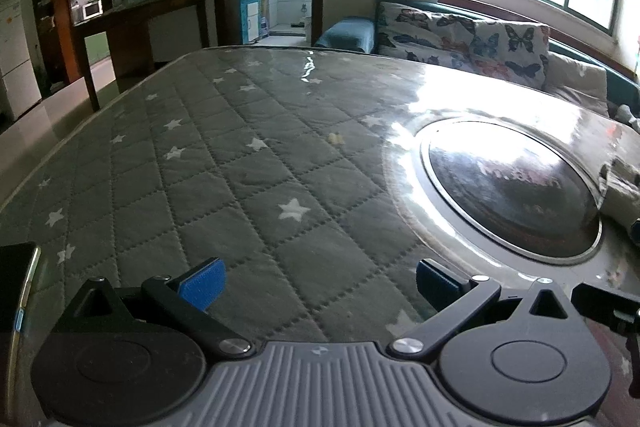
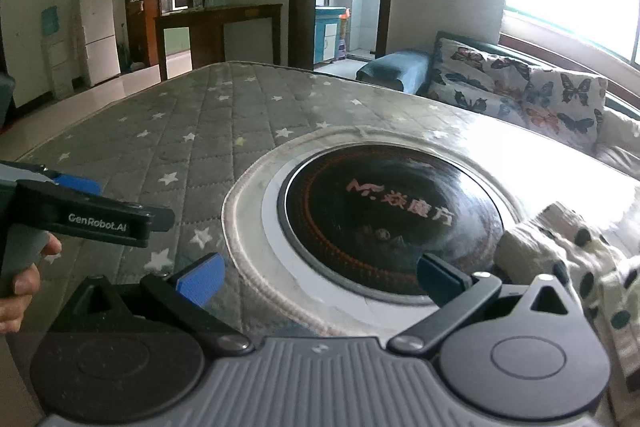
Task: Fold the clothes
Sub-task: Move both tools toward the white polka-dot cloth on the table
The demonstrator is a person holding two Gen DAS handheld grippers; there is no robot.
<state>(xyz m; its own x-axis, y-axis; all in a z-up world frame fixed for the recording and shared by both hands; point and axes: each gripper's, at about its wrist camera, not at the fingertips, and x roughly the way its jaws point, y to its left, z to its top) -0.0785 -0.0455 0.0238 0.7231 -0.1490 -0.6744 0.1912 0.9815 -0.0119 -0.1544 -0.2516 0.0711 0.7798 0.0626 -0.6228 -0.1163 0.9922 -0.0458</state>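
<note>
The left tool (image 1: 320,281) is wide open above the counter (image 1: 240,163), over its star-quilted cover near the front edge, and holds nothing. The right tool (image 2: 320,279) is also wide open and empty, over the front rim of the round black hob (image 2: 384,219) set in the counter. The dotted cloth (image 2: 580,267) lies crumpled at the counter's right edge, just right of the hob, touching neither tool.
</note>
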